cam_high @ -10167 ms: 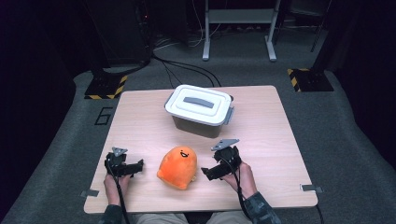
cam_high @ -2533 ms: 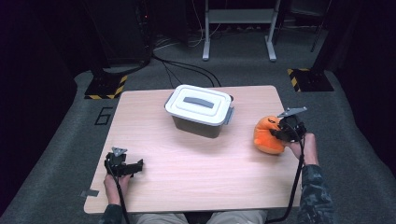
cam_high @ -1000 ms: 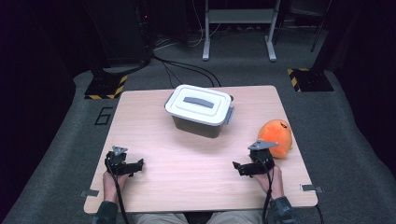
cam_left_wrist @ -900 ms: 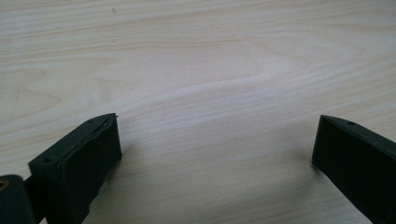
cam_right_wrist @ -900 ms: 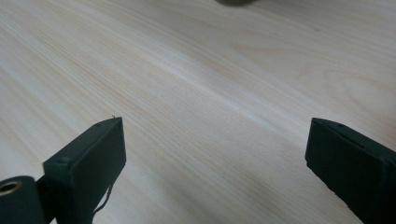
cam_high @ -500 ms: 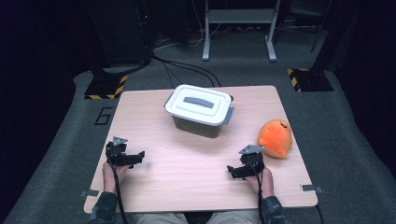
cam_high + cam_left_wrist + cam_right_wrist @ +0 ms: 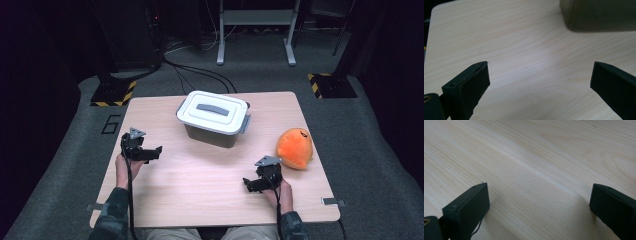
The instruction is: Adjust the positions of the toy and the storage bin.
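Both tongs, left (image 7: pixel 156 150) and right (image 7: pixel 248 184), stand released and empty. Plush (image 7: pixel 295 148) sits beside lidded box (image 7: pixel 214 118). Next step, judged: unlatch the lid.

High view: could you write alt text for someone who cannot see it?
A person at a wooden table holds an open left gripper and right gripper above the bare wood. A lidded grey box stands between and beyond them, and an orange soft toy lies near the table's right edge.
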